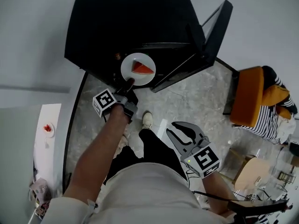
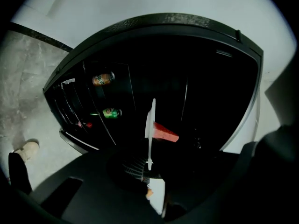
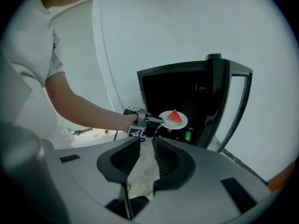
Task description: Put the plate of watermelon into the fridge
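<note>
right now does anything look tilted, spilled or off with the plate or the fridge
Nothing stands out. The left gripper is shut on the rim of the plate, which looks about level at the open fridge, and the watermelon slice sits on it intact. No spill shows.

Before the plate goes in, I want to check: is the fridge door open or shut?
Open. The door stands swung away from the fridge, and a green can inside is visible.
</note>
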